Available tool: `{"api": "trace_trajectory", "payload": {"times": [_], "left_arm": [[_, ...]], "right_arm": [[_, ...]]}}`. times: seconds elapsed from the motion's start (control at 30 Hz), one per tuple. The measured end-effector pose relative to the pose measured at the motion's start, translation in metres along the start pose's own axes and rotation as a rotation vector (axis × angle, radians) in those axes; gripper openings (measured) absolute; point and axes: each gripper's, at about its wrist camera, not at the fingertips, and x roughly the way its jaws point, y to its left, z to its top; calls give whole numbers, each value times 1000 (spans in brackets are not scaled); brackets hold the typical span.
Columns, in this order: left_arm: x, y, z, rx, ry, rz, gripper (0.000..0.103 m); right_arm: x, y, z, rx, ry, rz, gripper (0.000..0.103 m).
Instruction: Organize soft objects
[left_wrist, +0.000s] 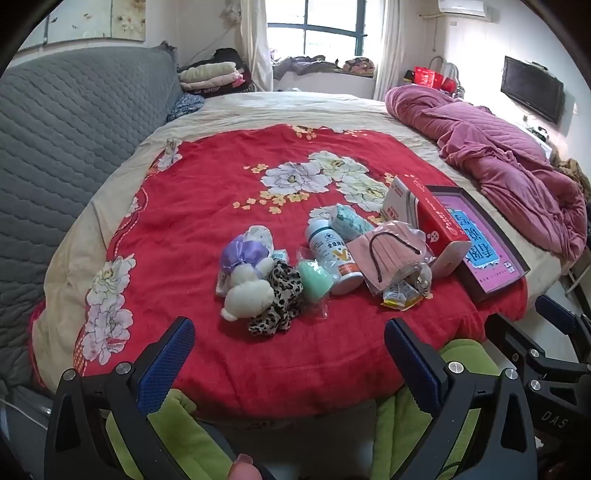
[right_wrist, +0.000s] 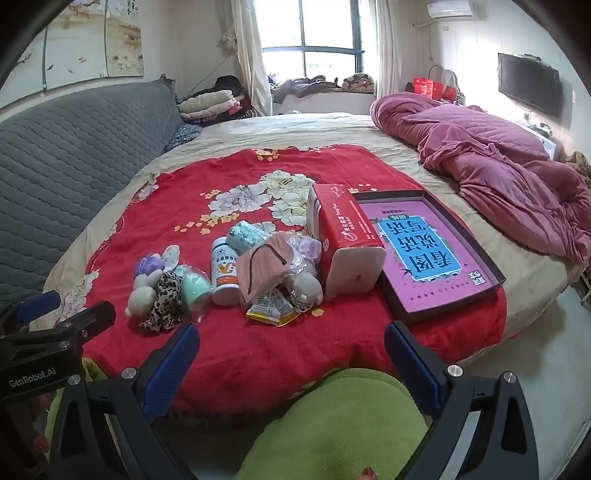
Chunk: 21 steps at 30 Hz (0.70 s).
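Observation:
A pile of small items lies on the red floral blanket (left_wrist: 207, 206). It holds a white plush toy (left_wrist: 245, 295) with a purple bow, a leopard-print scrunchie (left_wrist: 279, 299), a mint sponge in plastic (left_wrist: 314, 282), a white pill bottle (left_wrist: 332, 254), a pink face mask (left_wrist: 384, 254) and a teal cloth roll (left_wrist: 347, 221). A red tissue box (right_wrist: 343, 236) stands beside a dark tray with a pink book (right_wrist: 424, 254). My left gripper (left_wrist: 290, 354) is open and empty, near the blanket's front edge. My right gripper (right_wrist: 291, 358) is open and empty, also short of the pile.
A crumpled pink quilt (right_wrist: 498, 166) lies on the bed's right side. A grey quilted headboard (left_wrist: 74, 140) runs along the left. Green-clad legs (right_wrist: 340, 424) are below the grippers. A yellow snack packet (right_wrist: 271, 308) lies at the pile's front.

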Motion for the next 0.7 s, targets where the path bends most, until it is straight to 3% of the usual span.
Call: {"api": "trace_trajectory", "payload": {"times": [0.7], "left_arm": [[1, 0, 0, 9, -15, 6, 103]], "right_arm": [[-1, 2, 2, -1, 3, 6, 101]]}}
